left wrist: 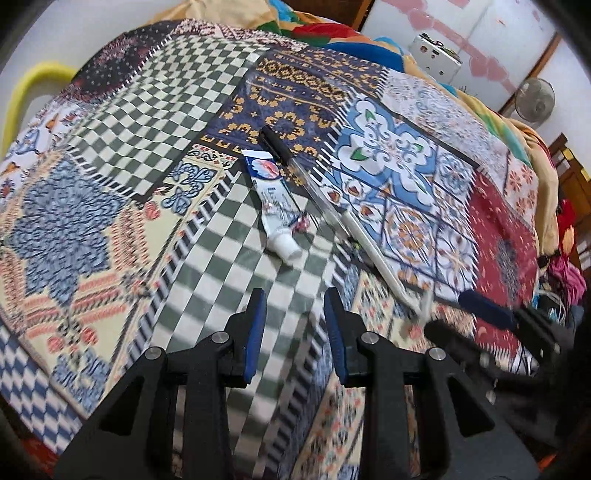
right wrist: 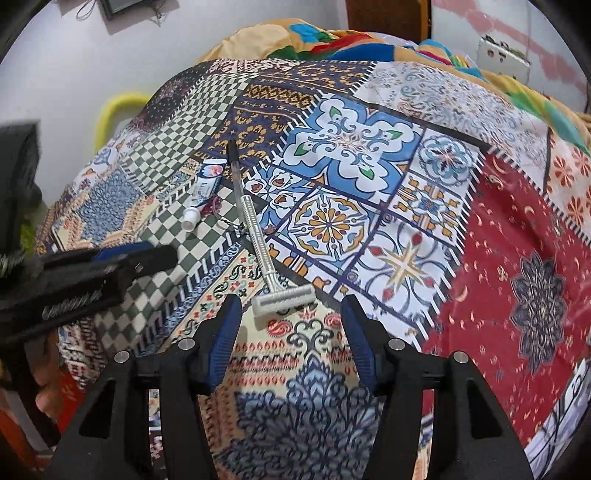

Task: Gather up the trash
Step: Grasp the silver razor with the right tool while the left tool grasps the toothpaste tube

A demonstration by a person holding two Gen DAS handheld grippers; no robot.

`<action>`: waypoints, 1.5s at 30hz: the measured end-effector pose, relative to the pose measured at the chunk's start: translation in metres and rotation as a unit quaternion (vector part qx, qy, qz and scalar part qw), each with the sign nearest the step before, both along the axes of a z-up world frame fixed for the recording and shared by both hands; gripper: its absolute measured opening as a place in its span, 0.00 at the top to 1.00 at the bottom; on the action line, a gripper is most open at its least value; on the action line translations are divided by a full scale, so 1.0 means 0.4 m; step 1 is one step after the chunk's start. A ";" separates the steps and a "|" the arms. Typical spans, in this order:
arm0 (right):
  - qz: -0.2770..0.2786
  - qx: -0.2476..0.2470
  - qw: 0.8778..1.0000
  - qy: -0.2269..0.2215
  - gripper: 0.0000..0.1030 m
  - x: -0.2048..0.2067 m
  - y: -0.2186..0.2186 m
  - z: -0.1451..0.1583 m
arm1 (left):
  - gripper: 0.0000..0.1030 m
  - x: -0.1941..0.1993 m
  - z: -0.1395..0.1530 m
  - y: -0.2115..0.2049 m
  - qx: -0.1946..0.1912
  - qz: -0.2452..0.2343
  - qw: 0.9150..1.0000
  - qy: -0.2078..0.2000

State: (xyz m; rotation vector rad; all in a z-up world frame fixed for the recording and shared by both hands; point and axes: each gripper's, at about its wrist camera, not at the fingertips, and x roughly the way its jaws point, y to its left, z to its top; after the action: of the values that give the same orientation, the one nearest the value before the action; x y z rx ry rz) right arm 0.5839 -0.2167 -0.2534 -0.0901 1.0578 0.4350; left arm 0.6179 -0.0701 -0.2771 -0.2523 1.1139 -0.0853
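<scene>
A squeezed white toothpaste tube [left wrist: 275,205] lies on the patchwork cloth [left wrist: 110,206], cap toward me. Beside it lie a clear pen with a black cap [left wrist: 291,162] and a white disposable razor [left wrist: 384,258]. My left gripper [left wrist: 294,297] is open and empty, a short way before the tube's cap. In the right wrist view the razor [right wrist: 258,243] lies with its head just ahead of my open, empty right gripper [right wrist: 291,304]; the tube [right wrist: 203,192] and pen [right wrist: 235,166] lie farther back left. The left gripper [right wrist: 136,258] shows at the left.
The patchwork cloth [right wrist: 406,184] covers a table. A small pink scrap [left wrist: 301,223] lies by the tube. Piled colourful bedding [left wrist: 321,29] lies behind. A yellow curved bar [left wrist: 22,96] stands at the far left, a fan [left wrist: 533,99] at the right.
</scene>
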 end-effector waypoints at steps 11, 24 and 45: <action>0.001 -0.009 1.000 -0.011 0.52 0.033 0.037 -0.046 | 0.74 0.064 -0.027 -0.013 0.020 0.024 0.999 -0.036; -0.020 -0.012 1.000 -0.021 0.65 0.022 0.031 -0.037 | 0.89 0.020 -0.007 0.037 0.010 0.041 0.998 -0.042; -0.042 -0.017 0.999 -0.027 0.65 -0.128 -0.061 0.070 | 0.89 -0.347 0.019 0.009 0.009 -0.004 1.000 0.020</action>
State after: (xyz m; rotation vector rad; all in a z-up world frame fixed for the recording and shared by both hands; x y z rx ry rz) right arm 0.5326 -0.2411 -0.2254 -0.0871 1.0117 0.3379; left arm 0.4789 -0.0665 -0.2695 -0.2351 1.1553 -0.0781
